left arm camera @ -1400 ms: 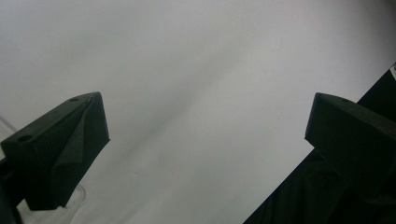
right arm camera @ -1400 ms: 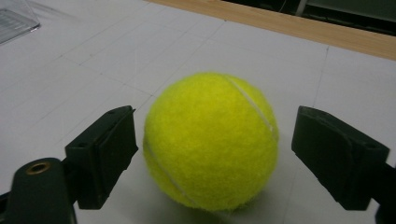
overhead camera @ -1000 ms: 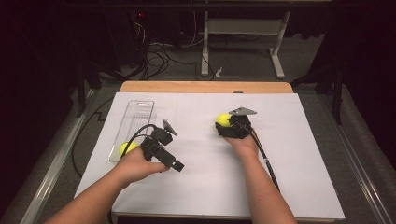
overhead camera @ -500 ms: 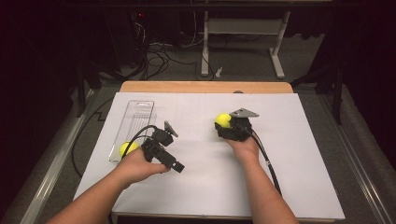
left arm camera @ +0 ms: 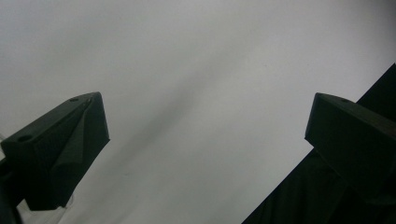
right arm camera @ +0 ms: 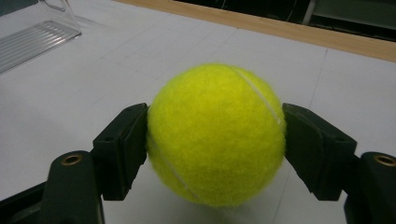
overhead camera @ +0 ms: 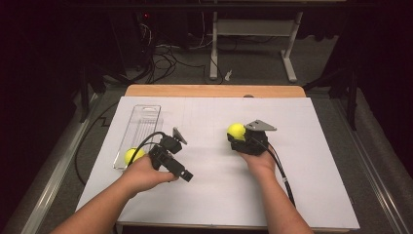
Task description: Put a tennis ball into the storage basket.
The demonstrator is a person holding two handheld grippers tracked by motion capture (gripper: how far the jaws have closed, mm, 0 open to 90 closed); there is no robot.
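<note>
The right gripper (right arm camera: pixel 215 140) clamps a light, fuzzy tennis ball (right arm camera: pixel 215 133) across its middle, near the clear tray (overhead camera: pixel 141 130). It squashes slightly, so the grip holds. The left gripper (left arm camera: pixel 205 135) stands apart, holding nothing.

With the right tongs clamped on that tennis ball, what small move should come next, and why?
Probably carry the tennis ball leftward toward the clear tray. The right tongs grip it on both sides, and another ball already sits at the tray's near end.
</note>
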